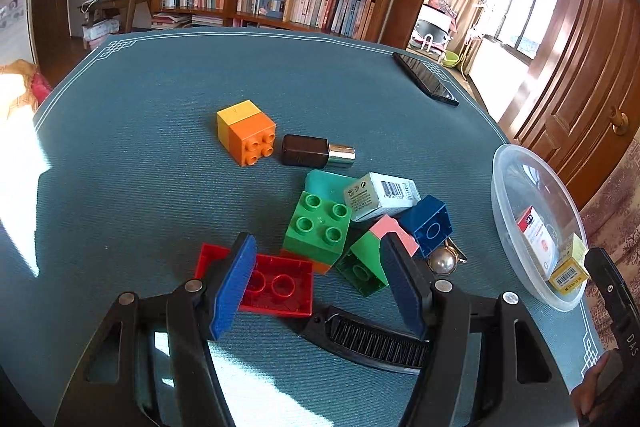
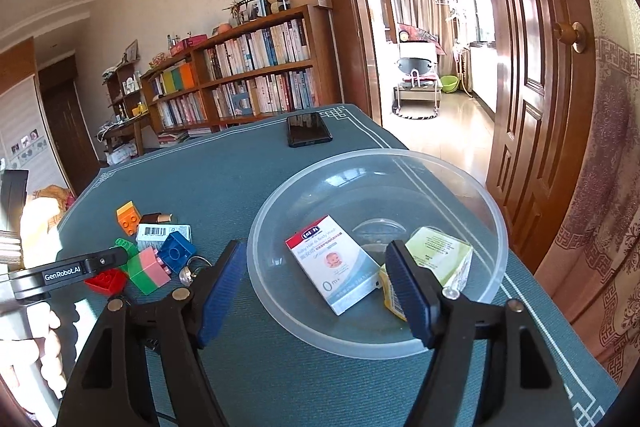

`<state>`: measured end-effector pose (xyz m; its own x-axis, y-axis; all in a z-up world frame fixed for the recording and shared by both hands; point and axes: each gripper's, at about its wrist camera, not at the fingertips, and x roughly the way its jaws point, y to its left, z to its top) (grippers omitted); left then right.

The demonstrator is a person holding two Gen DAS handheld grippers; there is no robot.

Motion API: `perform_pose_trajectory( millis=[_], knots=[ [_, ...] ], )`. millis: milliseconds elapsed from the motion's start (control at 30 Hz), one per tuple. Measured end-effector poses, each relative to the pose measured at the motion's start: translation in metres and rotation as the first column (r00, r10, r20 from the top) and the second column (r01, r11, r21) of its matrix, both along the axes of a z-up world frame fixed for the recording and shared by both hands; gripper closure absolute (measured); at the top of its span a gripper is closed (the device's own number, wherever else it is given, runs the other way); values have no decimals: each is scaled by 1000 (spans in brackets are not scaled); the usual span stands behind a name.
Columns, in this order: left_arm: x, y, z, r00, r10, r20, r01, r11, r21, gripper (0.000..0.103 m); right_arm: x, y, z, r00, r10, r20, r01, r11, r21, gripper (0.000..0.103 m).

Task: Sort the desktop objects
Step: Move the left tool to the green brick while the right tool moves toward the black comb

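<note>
My left gripper [image 1: 320, 279] is open and empty, low over a heap of toy bricks: a red brick [image 1: 278, 285] between its fingers, a green brick [image 1: 318, 227], a green-pink brick [image 1: 370, 259], a blue brick [image 1: 430, 225]. A white barcode box [image 1: 380, 197], a brown bottle [image 1: 312, 151], an orange-yellow brick [image 1: 244, 131], a pearl keyring [image 1: 442, 261] and a black comb [image 1: 372, 341] lie around. My right gripper [image 2: 316, 291] is open and empty at the near rim of the clear bowl [image 2: 280, 211], which holds a baby-wash box [image 2: 334, 263] and a yellow-green box [image 2: 438, 257].
A black phone [image 2: 308, 129] lies at the table's far right corner, also in the left wrist view [image 1: 426, 79]. The teal tablecloth [image 1: 160, 107] covers the table. The bowl [image 1: 516, 187] sits near the right edge. A bookshelf and a wooden door stand beyond the table.
</note>
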<state>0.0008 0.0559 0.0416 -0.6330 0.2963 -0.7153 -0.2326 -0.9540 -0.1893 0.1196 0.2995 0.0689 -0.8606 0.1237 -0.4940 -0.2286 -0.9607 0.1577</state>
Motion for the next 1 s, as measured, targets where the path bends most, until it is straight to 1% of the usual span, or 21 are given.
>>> perform_pose_trajectory(
  millis=[133,300,500,733,867,1000],
  knots=[
    [-2,-1,-4,1000,0,-6,0,1000,-17,35,-2,-14,-2,999,52,9,-52,999,-6,25],
    [-7,1,-4,1000,-9,-17,8,998,-56,35,-6,-33,-9,991,128,32,-128,992,-11,24],
    [-18,3,-4,999,-26,-27,24,996,-81,35,-11,-52,-16,977,205,53,-205,979,-7,24],
    [-29,11,-5,996,-72,-50,64,987,-147,35,-15,-67,-27,953,288,91,-287,958,-25,24],
    [-33,8,-10,995,-77,-56,69,989,-133,35,-17,-70,-32,943,313,109,-311,950,-39,24],
    [-38,1,-16,997,-68,-32,65,993,-95,35,-20,-70,-34,937,328,124,-324,945,-53,24]
  ],
)
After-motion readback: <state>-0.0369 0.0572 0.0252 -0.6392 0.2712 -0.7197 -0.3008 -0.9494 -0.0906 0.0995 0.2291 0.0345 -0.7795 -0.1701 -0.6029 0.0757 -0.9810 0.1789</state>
